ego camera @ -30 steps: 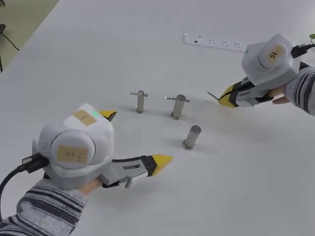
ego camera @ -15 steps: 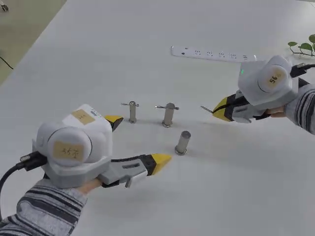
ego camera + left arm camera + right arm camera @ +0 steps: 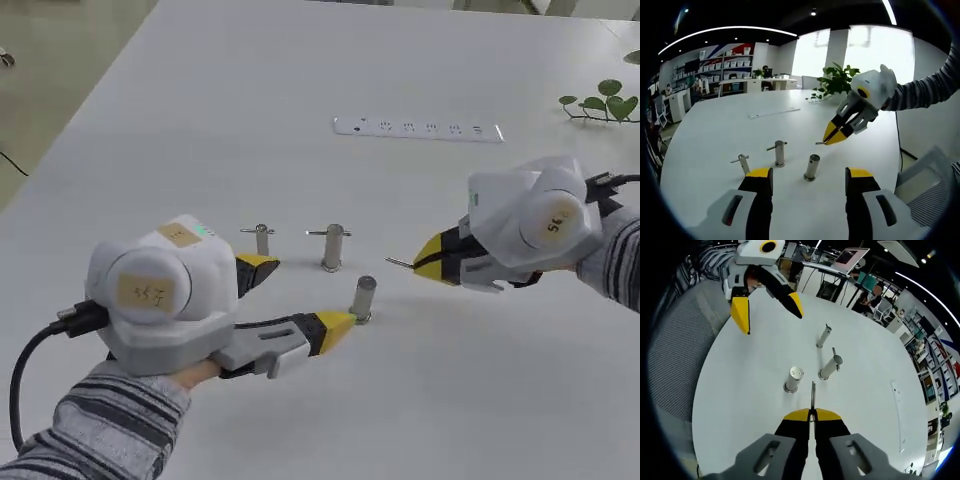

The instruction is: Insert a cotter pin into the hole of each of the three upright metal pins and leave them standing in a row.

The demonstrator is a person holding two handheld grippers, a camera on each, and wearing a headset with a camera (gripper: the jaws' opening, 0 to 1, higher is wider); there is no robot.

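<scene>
Right tongs [image 3: 420, 267] brought cotter pin [image 3: 400, 264] nearer bare pin [image 3: 364, 298]

The right tool [image 3: 812, 415] pinches a cotter pin [image 3: 813, 392] between closed jaws, its tip near the bare-topped nearest metal pin [image 3: 793, 379]. Beyond it on the white tabletop [image 3: 745, 390] stand the middle pin [image 3: 829, 368] and the far pin [image 3: 823, 337]. The left tool [image 3: 767, 310] hovers opposite, jaws apart.
</scene>
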